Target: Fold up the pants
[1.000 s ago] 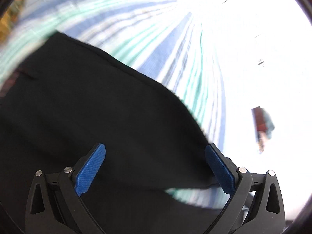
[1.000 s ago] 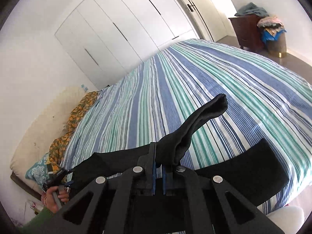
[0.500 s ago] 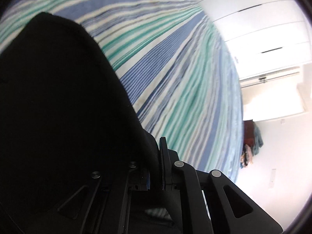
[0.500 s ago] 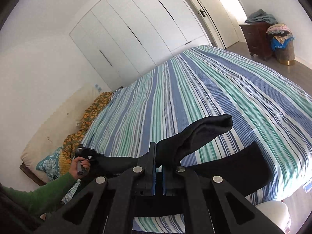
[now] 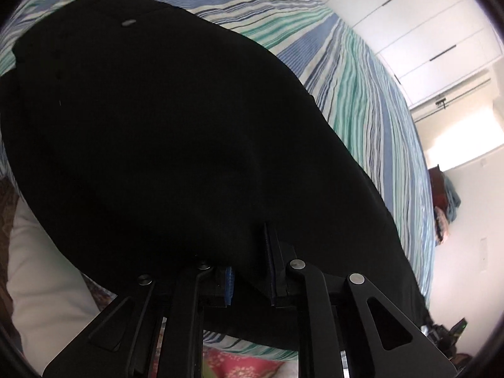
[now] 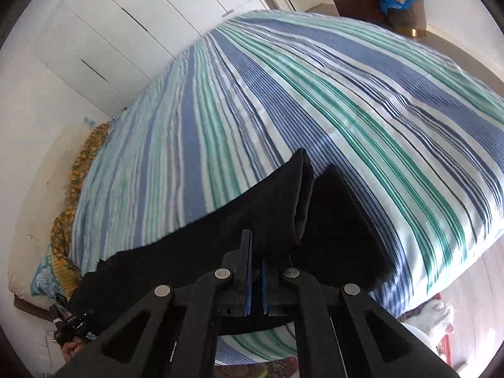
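The black pants (image 5: pixel 163 145) fill most of the left wrist view, draped over the striped bed (image 5: pixel 362 88). My left gripper (image 5: pixel 250 271) is shut on the pants' near edge, cloth pinched between its blue pads. In the right wrist view the pants (image 6: pixel 239 220) lie along the bed's near edge with one end folded up. My right gripper (image 6: pixel 255 271) is shut on that raised black cloth. The other gripper shows small at the lower left (image 6: pixel 72 321), held by a hand.
The blue, green and white striped bedspread (image 6: pixel 315 100) covers the bed. An orange patterned cloth (image 6: pixel 85 163) and a pillow lie at the left side. White wardrobe doors (image 6: pixel 132 22) stand behind. A dresser and laundry basket (image 6: pixel 400 3) stand far right.
My left gripper closed on the pants' edge and now holds them, with the cloth spread wider in view. My right gripper kept its hold and lowered the cloth nearer the bed.
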{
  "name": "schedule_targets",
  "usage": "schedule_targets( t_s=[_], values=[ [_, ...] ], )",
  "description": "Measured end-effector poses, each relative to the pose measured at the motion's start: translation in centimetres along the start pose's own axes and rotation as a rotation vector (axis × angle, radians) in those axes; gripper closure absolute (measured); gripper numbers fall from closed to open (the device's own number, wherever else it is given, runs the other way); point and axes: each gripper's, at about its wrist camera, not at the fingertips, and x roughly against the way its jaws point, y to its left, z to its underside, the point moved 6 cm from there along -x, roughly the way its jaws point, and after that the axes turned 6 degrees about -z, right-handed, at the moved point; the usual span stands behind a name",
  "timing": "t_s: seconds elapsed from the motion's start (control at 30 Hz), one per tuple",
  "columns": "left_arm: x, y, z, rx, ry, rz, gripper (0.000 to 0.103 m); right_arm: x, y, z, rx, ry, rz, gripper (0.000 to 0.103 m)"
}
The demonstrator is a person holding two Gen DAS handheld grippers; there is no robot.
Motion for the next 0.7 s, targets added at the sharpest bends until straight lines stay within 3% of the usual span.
schedule_targets(
  t_s=[0.03, 0.13, 0.33, 0.43, 0.5, 0.6, 0.7],
  values=[
    [0.3, -0.4, 0.1, 0.012, 0.001, 0.009, 0.089, -0.7, -1.2, 0.5, -0.018, 0.026, 0.032, 0.098],
    [0.9, -0.8, -0.5, 0.002, -0.009, 0.016, 0.088, -0.8, -2.9, 0.7, -0.092, 0.023, 0.005, 0.098],
    [2.6, -2.1, -0.5, 0.045, -0.024, 0.097, 0.099, 0.7, -1.7, 0.5, -0.023, -0.018, 0.051, 0.098],
    [2.6, -2.6, -0.6, -0.012, -0.03, 0.051, 0.099, 0.8, -2.3, 1.1, -0.043, 0.011, 0.071, 0.098],
    [2.0, -2.3, -0.3, 0.017, -0.005, 0.055, 0.1, 0.0, -3.8, 2.1, -0.087, 0.07, 0.091, 0.098],
    [2.2, -3.2, -0.1, 0.023, -0.011, 0.081, 0.1, 0.8, -4.4, 1.6, -0.129, 0.021, 0.082, 0.098],
    [1.2, -4.2, -0.2, -0.051, -0.018, 0.025, 0.1, 1.4, -4.7, 1.5, -0.115, -0.009, 0.127, 0.098]
  ],
)
